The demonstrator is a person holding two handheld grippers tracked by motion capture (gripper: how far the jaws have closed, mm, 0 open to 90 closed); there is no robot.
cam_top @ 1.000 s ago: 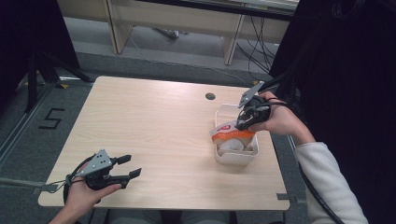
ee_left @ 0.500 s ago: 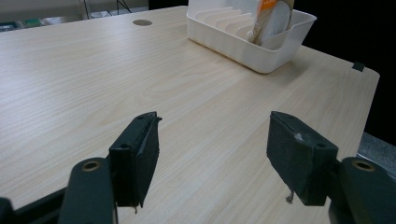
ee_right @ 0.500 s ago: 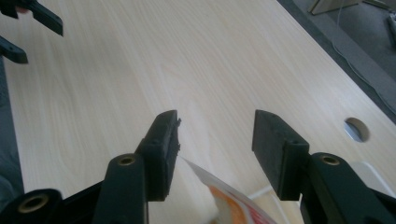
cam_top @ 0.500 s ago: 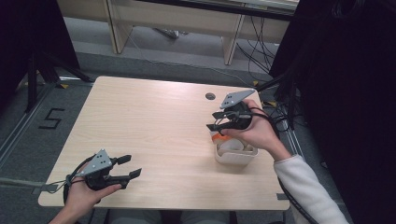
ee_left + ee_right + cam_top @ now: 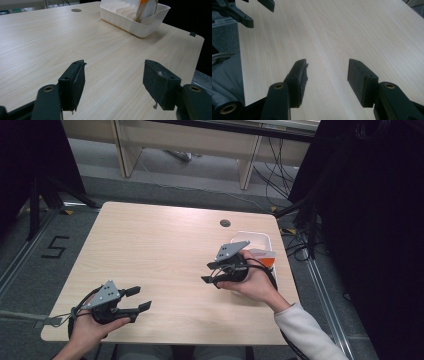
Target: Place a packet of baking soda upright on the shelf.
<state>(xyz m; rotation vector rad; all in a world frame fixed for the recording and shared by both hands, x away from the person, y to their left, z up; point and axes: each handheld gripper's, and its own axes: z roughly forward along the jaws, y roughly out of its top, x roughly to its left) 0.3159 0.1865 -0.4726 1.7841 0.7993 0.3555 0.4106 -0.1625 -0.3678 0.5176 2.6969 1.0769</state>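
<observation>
- A pale wood bench [image 5: 165,250] stands on grey floor, with a round cable hole [image 5: 225,223] near its far edge; the floor to the left bears a marking "5" [image 5: 55,247].
- A white slotted rack [image 5: 252,240] sits at the bench's right edge, holding an orange-and-white item [image 5: 146,8] upright in its slots.
- The right claw [image 5: 211,272] hovers just left of the rack, jaws parted, empty.
- The left claw [image 5: 139,299] rests near the front-left corner, jaws spread, gripping nothing.
</observation>
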